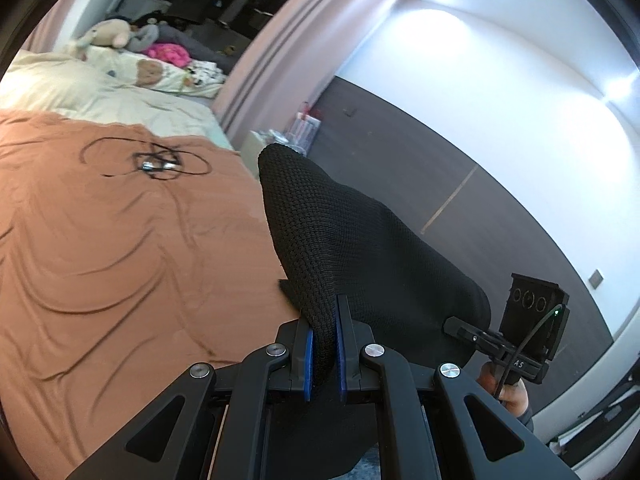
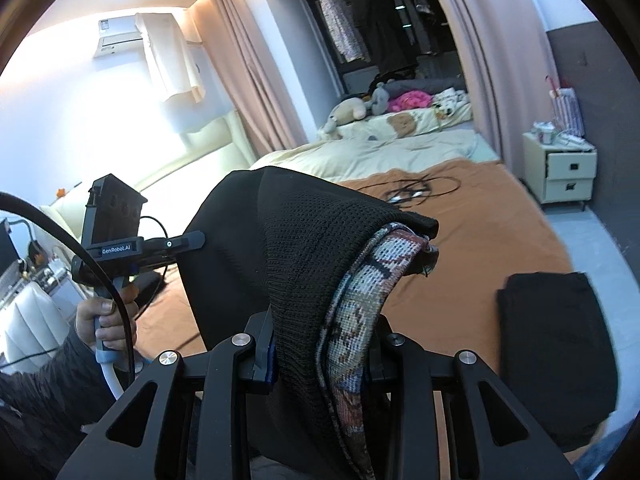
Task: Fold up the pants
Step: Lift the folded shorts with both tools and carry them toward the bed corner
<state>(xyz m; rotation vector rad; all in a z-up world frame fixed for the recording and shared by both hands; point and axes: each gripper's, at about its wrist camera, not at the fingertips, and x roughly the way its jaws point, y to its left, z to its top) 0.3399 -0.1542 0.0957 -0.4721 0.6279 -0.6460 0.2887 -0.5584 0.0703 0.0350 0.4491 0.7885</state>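
Note:
The black knit pants (image 1: 360,248) hang lifted above the bed, stretched between both grippers. My left gripper (image 1: 324,320) is shut on a fold of the black fabric, which is pinched between its blue pads (image 1: 308,354). In the right wrist view my right gripper (image 2: 320,344) is shut on the pants (image 2: 304,248) at their patterned waistband (image 2: 360,300). Each view also shows the other gripper held in a person's hand: the right gripper (image 1: 460,326) at the cloth's far edge, the left gripper (image 2: 192,242) against the fabric.
An orange bedspread (image 1: 120,260) covers the bed, with a tangled black cable (image 1: 156,164) on it. A folded black garment (image 2: 556,352) lies at the bed's right. A cream nightstand (image 2: 568,168) stands beside the bed. Plush toys (image 2: 352,110) and bedding sit farther back.

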